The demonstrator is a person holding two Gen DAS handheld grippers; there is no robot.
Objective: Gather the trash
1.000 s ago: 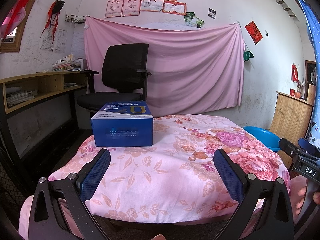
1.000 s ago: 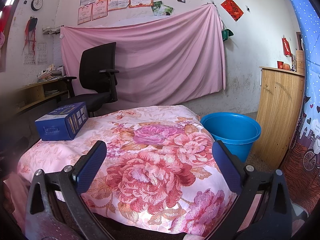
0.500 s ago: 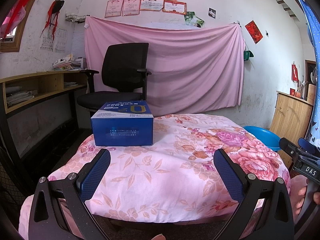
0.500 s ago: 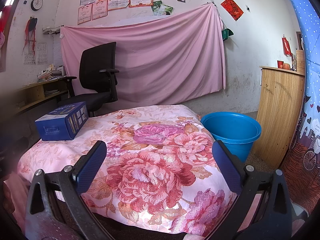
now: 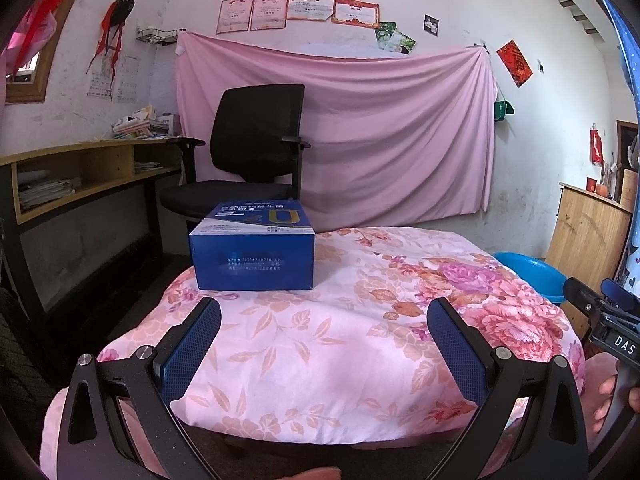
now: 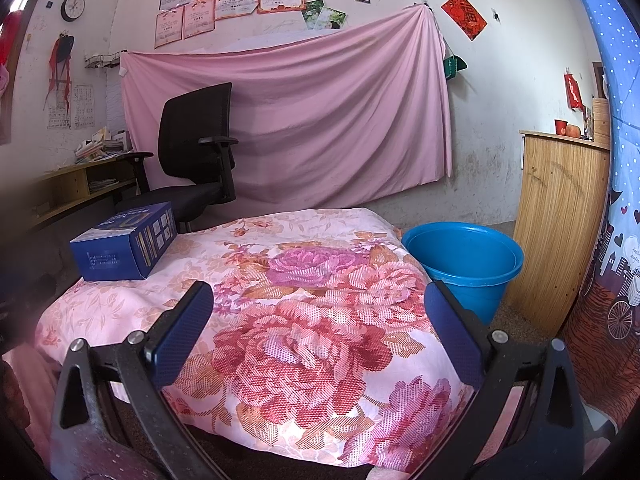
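A blue cardboard box lies on a table under a pink floral cloth, toward its far left; the right wrist view shows the same box at the left. My left gripper hovers open over the table's near edge, short of the box, with nothing between its blue pads. My right gripper is open too, above the right half of the cloth, holding nothing. A blue plastic bucket stands on the floor just right of the table.
A black office chair stands behind the table against a hung pink sheet. A wooden desk with shelves runs along the left wall. A wooden cabinet stands right of the bucket. A hand holds the other gripper at the right edge.
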